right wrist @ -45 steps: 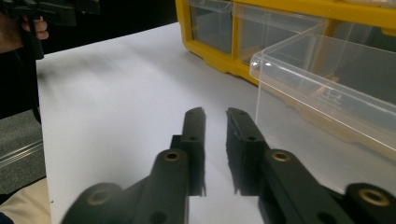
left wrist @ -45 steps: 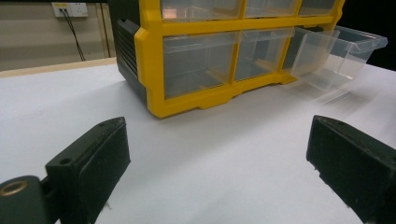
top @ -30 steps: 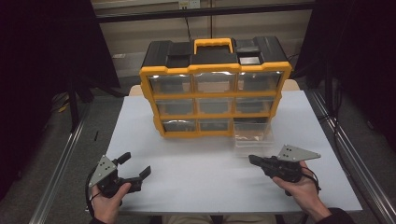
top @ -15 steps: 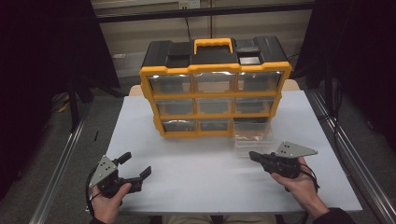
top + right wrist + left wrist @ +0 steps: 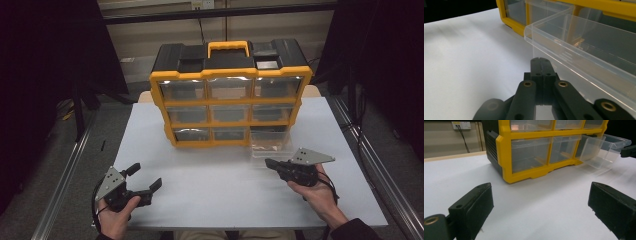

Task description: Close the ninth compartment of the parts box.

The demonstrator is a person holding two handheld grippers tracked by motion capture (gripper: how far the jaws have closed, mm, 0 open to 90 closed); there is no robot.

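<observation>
A yellow and black organizer [image 5: 230,95] with clear drawers stands at the back middle of the white table [image 5: 210,190]. Its bottom right drawer [image 5: 270,142] is pulled out and tilts down onto the table. My right gripper [image 5: 267,162] is shut and empty, with its tip just short of the drawer's front wall [image 5: 579,47]. A small brass-coloured item [image 5: 579,42] lies inside the drawer. My left gripper [image 5: 146,176] rests open and empty at the near left, well away from the organizer [image 5: 524,150].
Metal rails [image 5: 65,175] run along both sides of the table, with dark curtains beyond them. The organizer's yellow handle [image 5: 228,47] is on top. In the left gripper view the right gripper's tip [image 5: 629,151] shows beside the drawer [image 5: 601,150].
My right gripper has crept a little forward toward the pulled-out drawer. The left gripper has stayed in place.
</observation>
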